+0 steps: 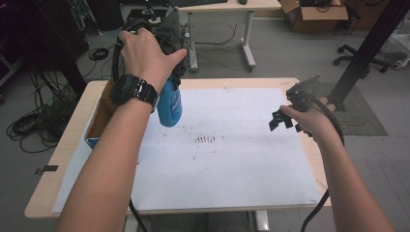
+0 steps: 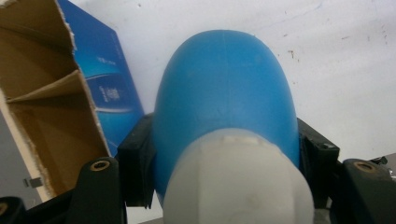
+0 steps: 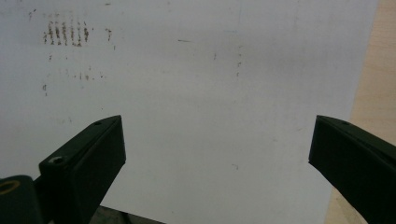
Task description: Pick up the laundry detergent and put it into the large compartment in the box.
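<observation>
Left gripper view puts my blue bottle (image 2: pixel 224 93) right up close. It is smooth, round plastic with a white cap end (image 2: pixel 238 182) nearest the camera. My left tongs (image 2: pixel 224 154) are clamped on it, one black jaw pressed to each side just past the cap. High view shows something that close picture cannot: the bottle (image 1: pixel 170 104) hangs in the air under my left hand (image 1: pixel 147 55), above the back left part of the white sheet (image 1: pixel 232 145), not touching it.

Just beside the bottle sits an open cardboard box (image 2: pixel 51 102). It is brown and rough inside, with a divider and torn edges, and shiny blue outside. From the high view the box (image 1: pixel 99 118) stands at the left edge of the worktop (image 1: pixel 58 159), which is pale wood.

My right tongs (image 1: pixel 280 119) are well apart from the bottle, over the right side of the sheet. Right gripper view shows them (image 3: pixel 217 154) spread wide, holding nothing, above flat white paper with small dark smudges (image 3: pixel 67 32).
</observation>
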`<action>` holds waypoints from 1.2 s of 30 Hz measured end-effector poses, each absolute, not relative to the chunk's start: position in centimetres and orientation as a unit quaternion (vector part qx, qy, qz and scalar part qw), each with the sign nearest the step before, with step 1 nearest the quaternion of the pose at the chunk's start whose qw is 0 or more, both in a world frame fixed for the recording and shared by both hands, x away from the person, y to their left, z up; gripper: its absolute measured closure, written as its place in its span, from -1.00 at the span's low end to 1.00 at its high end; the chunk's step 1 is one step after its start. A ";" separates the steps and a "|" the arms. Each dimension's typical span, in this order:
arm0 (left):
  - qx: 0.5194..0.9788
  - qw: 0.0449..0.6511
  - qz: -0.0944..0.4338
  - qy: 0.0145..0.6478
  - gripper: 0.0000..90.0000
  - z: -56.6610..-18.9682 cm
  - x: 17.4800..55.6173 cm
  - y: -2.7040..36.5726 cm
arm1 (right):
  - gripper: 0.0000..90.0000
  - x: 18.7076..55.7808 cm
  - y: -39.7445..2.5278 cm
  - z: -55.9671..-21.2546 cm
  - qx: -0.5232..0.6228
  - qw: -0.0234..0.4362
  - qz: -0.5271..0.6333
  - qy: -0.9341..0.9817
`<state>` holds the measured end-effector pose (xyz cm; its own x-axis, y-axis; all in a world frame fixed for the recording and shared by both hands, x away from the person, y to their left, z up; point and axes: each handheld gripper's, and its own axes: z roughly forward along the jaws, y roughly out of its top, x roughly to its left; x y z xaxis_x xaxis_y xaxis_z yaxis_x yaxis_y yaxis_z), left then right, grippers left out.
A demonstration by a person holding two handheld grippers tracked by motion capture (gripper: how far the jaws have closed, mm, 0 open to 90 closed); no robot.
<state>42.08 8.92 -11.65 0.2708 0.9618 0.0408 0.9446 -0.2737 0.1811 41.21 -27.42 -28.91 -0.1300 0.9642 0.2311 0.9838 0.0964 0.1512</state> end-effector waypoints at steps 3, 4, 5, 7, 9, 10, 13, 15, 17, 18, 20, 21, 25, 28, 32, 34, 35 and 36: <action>0.793 0.063 0.074 0.602 -0.18 -10.8 42.2 9.5 | -0.92 41.3 -27.6 -29.0 -0.660 0.037 -0.134 -0.738; 0.791 0.065 0.075 0.604 -0.18 -10.6 42.2 9.7 | -0.92 41.3 -27.6 -29.0 -0.660 0.037 -0.134 -0.738; 0.789 0.066 0.075 0.606 -0.18 -10.3 42.2 10.0 | -0.92 41.3 -27.6 -29.0 -0.661 0.038 -0.133 -0.738; 0.788 0.068 0.077 0.608 -0.18 -9.9 42.3 10.5 | -0.92 41.3 -27.7 -29.0 -0.661 0.037 -0.133 -0.738; 0.785 0.067 0.078 0.610 -0.18 -9.6 42.4 11.0 | -0.92 41.4 -27.7 -29.0 -0.663 0.039 -0.132 -0.736; 0.785 0.066 0.079 0.611 -0.18 -9.5 42.4 11.3 | -0.92 41.4 -27.7 -29.0 -0.663 0.038 -0.133 -0.736; 0.781 0.066 0.081 0.615 -0.18 -8.9 42.5 12.1 | -0.92 41.5 -27.7 -29.0 -0.663 0.039 -0.132 -0.736; 0.778 0.068 0.082 0.619 -0.18 -8.5 42.6 12.8 | -0.92 41.6 -27.7 -29.0 -0.664 0.038 -0.132 -0.735; 0.776 0.067 0.083 0.622 -0.18 -8.0 42.6 13.7 | -0.92 41.7 -27.6 -29.0 -0.662 0.038 -0.133 -0.736; 0.776 0.067 0.083 0.622 -0.18 -8.0 42.6 13.7 | -0.92 41.7 -27.6 -29.0 -0.662 0.038 -0.133 -0.736; 0.773 0.068 0.085 0.625 -0.18 -7.7 42.6 14.3 | -0.92 41.7 -27.6 -29.0 -0.664 0.037 -0.132 -0.735; 0.772 0.068 0.087 0.627 -0.18 -7.5 42.6 14.7 | -0.92 41.8 -27.6 -29.0 -0.663 0.038 -0.132 -0.736; 0.765 0.066 0.090 0.634 -0.18 -7.0 42.6 16.1 | -0.92 41.8 -27.5 -29.1 -0.664 0.038 -0.130 -0.735; 0.761 0.067 0.094 0.639 -0.18 -6.7 42.5 17.3 | -0.92 41.9 -27.4 -29.1 -0.664 0.039 -0.131 -0.735; 0.754 0.066 0.098 0.646 -0.18 -6.5 42.5 18.7 | -0.92 42.1 -27.2 -29.1 -0.665 0.039 -0.129 -0.735; 0.752 0.066 0.101 0.649 -0.18 -6.4 42.4 19.4 | -0.92 42.1 -27.1 -29.0 -0.664 0.038 -0.130 -0.735; 0.751 0.065 0.102 0.649 -0.18 -6.4 42.4 19.8 | -0.92 42.1 -27.0 -29.0 -0.665 0.038 -0.131 -0.735; 0.749 0.064 0.102 0.651 -0.18 -6.4 42.4 20.1 | -0.92 42.2 -27.0 -29.0 -0.664 0.039 -0.130 -0.735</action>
